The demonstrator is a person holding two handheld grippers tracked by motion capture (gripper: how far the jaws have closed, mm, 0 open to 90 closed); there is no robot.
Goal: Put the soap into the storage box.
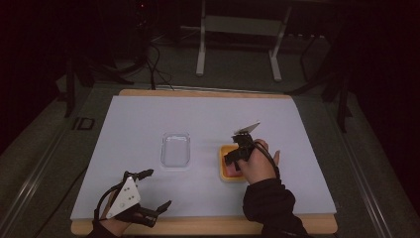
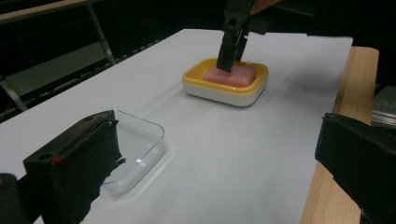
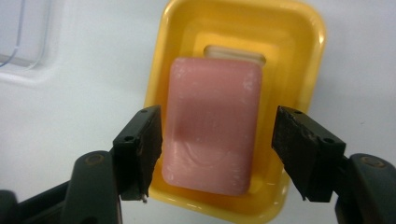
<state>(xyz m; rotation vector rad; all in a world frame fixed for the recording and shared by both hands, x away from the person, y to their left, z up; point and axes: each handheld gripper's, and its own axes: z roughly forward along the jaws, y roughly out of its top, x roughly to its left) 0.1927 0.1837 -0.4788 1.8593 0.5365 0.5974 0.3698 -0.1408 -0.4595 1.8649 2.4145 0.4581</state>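
The right gripper [image 3: 217, 154] is hanging with jaws spread astride the pink soap [image 3: 212, 123], which is lying unlifted in the yellow dish [image 3: 308, 42], while beside that dish the clear tray [image 1: 176, 149] is sitting empty and the left gripper [image 1: 156, 191], released, is idling near it.

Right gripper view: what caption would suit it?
Open right gripper straddling a pink soap bar in its yellow dish.

Right claw [image 3: 217, 154]: matte black jaws with screw holes and a trailing black cable. Left claw [image 1: 148, 191] (grey three-cornered plate on top). Black sleeve [image 1: 270, 206] at the right wrist.
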